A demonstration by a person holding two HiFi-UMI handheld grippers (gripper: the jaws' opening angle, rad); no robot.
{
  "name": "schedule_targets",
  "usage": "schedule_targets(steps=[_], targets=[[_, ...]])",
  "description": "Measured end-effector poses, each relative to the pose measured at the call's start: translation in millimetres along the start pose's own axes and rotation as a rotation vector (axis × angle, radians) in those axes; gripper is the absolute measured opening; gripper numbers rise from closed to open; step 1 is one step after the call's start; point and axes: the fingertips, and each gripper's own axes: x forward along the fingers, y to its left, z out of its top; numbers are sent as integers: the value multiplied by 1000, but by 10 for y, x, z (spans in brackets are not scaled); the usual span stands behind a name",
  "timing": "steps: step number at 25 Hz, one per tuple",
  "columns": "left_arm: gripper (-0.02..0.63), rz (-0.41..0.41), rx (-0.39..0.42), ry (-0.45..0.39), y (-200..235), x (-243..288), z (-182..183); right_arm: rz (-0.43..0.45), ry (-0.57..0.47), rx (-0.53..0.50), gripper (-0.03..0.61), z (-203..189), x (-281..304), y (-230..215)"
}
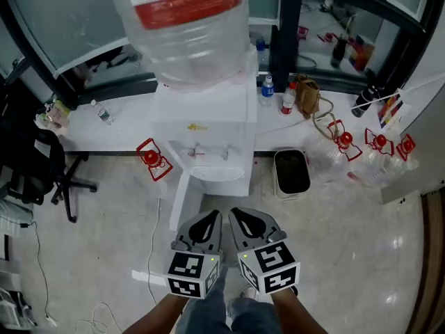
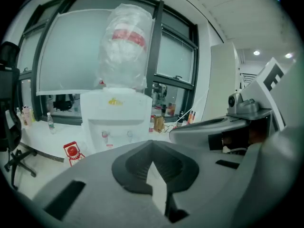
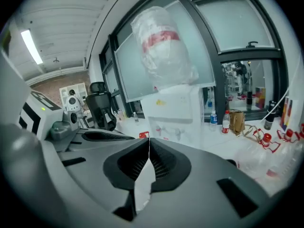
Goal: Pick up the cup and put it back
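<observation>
Office floor (image 1: pixel 104 256) is pale and glossy, with a white water dispenser (image 1: pixel 208 117) standing against a low white desk (image 1: pixel 118 127) that runs along the windows. A big clear bottle (image 1: pixel 188 26) with a red label sits upside down on top of it. There's a dark bin (image 1: pixel 292 172) just to the right of the dispenser, a red wire-frame thing (image 1: pixel 153 160) on the floor to its left, and a black office chair (image 1: pixel 42 165) further left. A few small bottles (image 1: pixel 268 89) and a brown bag (image 1: pixel 306 94) are up on the desk.

The left gripper (image 1: pixel 211 218) and right gripper (image 1: pixel 240 216) are side by side at the bottom of the head view, both aimed at the dispenser. The left one's fingers (image 2: pixel 135 167) are clenched tip to tip with nothing in them, and the same goes for the right one's fingers (image 3: pixel 130 163).

As for the cup, honestly I can't pick it out in any view, so I can't tell where it is or which way it points.
</observation>
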Motion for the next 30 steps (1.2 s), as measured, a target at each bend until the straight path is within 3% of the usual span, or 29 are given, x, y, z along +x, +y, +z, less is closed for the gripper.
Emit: schedule_targets(steps=[5,13,30], targets=[[11,29,0,-21,-213,-458,436,5,-44,4,21,476,-480,245],[11,67,-1,-62,-331,-936,752,18,-55,-12,21,678,-908,590],[11,78,6,-83,-560,-1145,802,38,-70,-49,21,694,-1182,759]])
